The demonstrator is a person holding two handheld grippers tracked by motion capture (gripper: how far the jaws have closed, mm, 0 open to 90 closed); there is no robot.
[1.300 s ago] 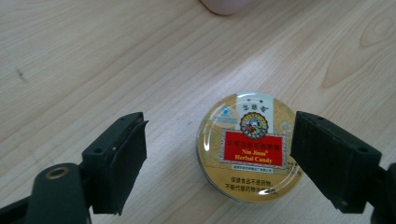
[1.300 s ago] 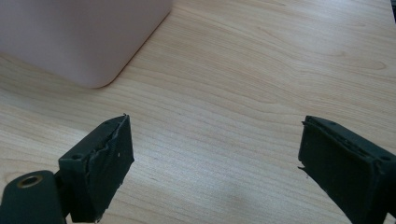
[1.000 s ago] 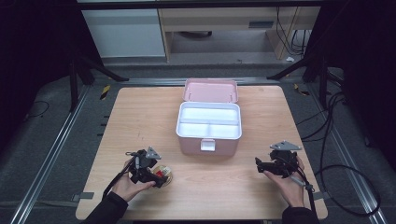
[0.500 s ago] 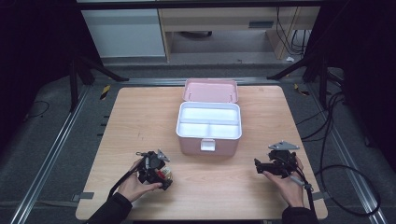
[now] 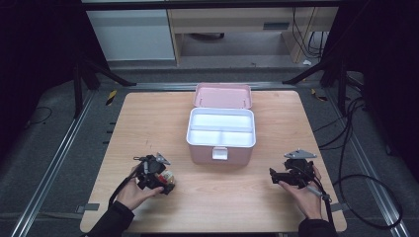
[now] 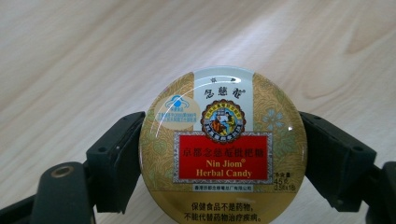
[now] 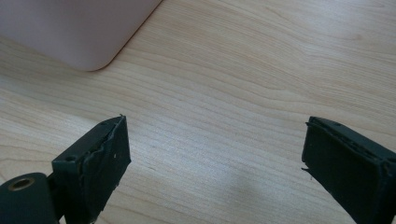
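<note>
Gold candy tin, at seven o'clock from the pink box, sits clamped across its rim in the left gripper, whose jaws have just been closing. It looks light, rigid and slick, so grip at the widest part. The right gripper gapes empty.

A light wooden counter carries an open pink box beyond both jaws, and a round candy tin between the left jaws.

1 overhead, 2 close gripper views
</note>
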